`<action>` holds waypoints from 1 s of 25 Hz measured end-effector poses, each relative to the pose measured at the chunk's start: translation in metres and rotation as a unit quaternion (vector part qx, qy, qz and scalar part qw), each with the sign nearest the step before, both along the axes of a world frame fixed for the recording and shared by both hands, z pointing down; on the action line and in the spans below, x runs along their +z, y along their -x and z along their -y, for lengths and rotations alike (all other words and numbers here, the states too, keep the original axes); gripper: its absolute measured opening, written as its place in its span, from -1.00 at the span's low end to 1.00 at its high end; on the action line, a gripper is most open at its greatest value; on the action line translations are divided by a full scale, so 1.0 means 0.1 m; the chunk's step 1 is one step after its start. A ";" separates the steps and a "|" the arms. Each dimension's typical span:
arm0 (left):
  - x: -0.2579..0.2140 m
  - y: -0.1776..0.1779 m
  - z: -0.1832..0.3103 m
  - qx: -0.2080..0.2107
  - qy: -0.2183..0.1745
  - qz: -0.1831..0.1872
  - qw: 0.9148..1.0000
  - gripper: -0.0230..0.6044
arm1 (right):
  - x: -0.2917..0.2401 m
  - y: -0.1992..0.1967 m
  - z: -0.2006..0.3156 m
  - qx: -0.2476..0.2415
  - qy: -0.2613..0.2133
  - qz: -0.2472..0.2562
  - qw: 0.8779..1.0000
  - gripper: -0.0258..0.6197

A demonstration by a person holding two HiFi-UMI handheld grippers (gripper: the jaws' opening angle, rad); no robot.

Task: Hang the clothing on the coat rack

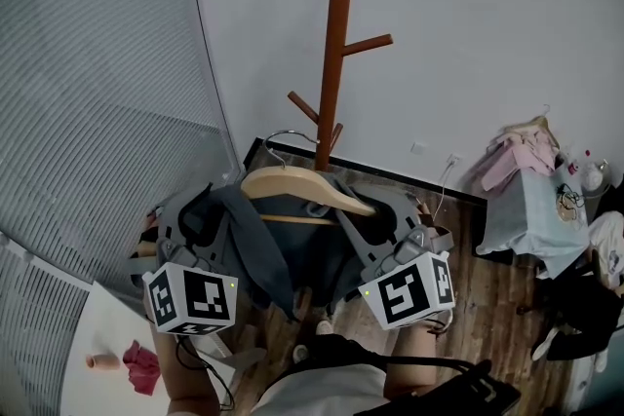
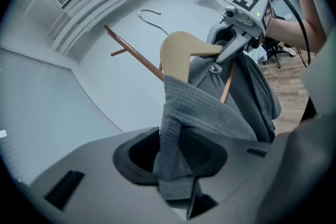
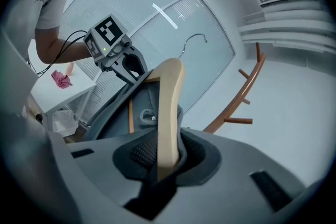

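Note:
A wooden hanger (image 1: 292,185) with a metal hook (image 1: 283,139) carries a dark grey garment (image 1: 263,253), held up in front of the brown coat rack (image 1: 336,34). My left gripper (image 1: 200,229) is shut on a fold of the grey waffle cloth (image 2: 178,128) at the hanger's left end. The right gripper (image 1: 380,234) is shut on the hanger's right arm (image 3: 168,107). In the right gripper view the hook (image 3: 191,42) stands free in the air, left of the rack's pegs (image 3: 241,92). The hanger (image 2: 181,52) sits just before the rack (image 2: 131,50) in the left gripper view.
A slatted blind wall (image 1: 88,93) curves along the left. At the right a small draped table (image 1: 531,219) holds pink clothes (image 1: 517,156), with a black chair (image 1: 575,307) beside it. A white surface (image 1: 88,336) at lower left carries a red cloth (image 1: 141,367).

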State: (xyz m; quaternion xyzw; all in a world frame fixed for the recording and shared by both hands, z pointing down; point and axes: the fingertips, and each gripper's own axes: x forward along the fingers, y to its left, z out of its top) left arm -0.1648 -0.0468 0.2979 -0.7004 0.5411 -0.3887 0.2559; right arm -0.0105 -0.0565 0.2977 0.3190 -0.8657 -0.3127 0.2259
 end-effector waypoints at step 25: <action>0.09 -0.12 0.68 -0.038 0.014 0.024 0.999 -0.56 | 0.14 -0.11 0.77 -0.040 0.036 0.006 0.999 -0.65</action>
